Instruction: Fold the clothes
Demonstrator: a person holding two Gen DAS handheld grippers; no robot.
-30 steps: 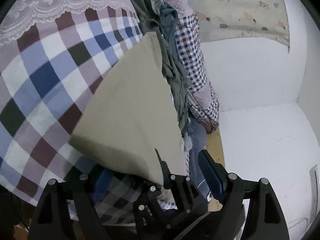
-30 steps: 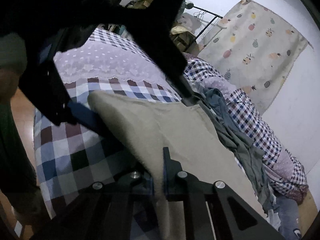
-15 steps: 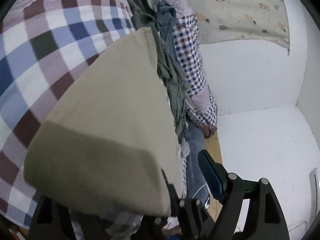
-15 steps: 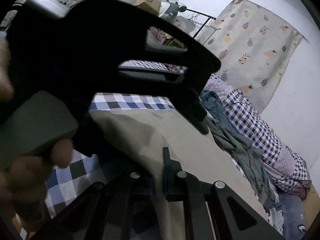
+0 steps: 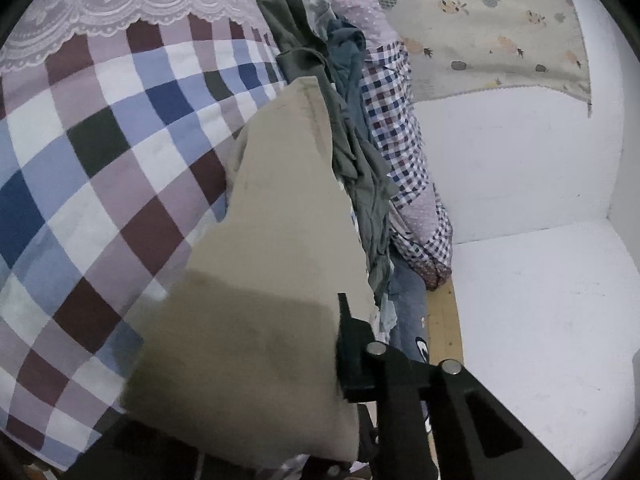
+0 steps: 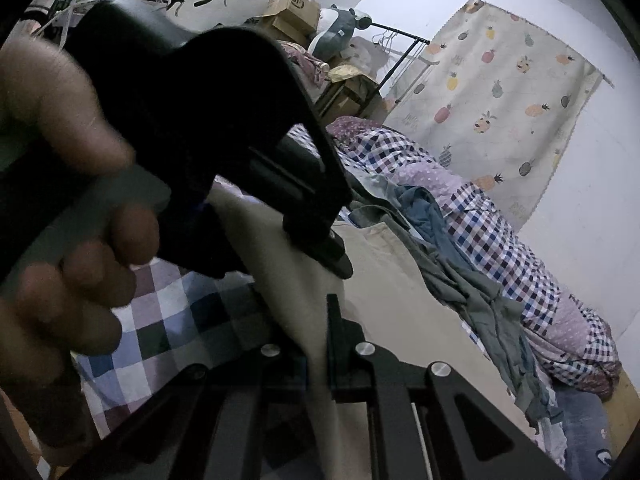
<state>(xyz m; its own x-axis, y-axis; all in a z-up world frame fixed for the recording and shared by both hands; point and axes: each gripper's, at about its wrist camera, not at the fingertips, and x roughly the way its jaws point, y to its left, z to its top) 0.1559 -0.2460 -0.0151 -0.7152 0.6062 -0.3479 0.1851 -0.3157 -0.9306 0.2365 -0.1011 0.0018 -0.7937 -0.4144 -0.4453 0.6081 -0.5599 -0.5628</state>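
A beige garment (image 5: pixel 280 240) hangs over the checked bedspread (image 5: pixel 100 160). My left gripper (image 5: pixel 335 320) is shut on its near edge. Only the right finger (image 5: pixel 352 344) shows, because the cloth drapes over the other one. In the right wrist view the same beige garment (image 6: pixel 380 280) runs between the fingers of my right gripper (image 6: pixel 318 332), which is shut on a fold of it. The left gripper's black body (image 6: pixel 224 128) and the hand (image 6: pixel 60 160) holding it fill that view's left half, close above my right gripper.
A heap of grey-green and blue clothes (image 5: pixel 352 140) lies along the bed's far side, beside a small-checked quilt (image 5: pixel 400 120). Beyond are a white wall, a pineapple-print curtain (image 6: pixel 500 100), a strip of wooden floor (image 5: pixel 440 320), and boxes by a rack (image 6: pixel 296 12).
The left gripper's fingers have come together on the beige cloth, which now covers its left finger. The hand holding the left gripper has moved closer, right in front of the right gripper's camera.
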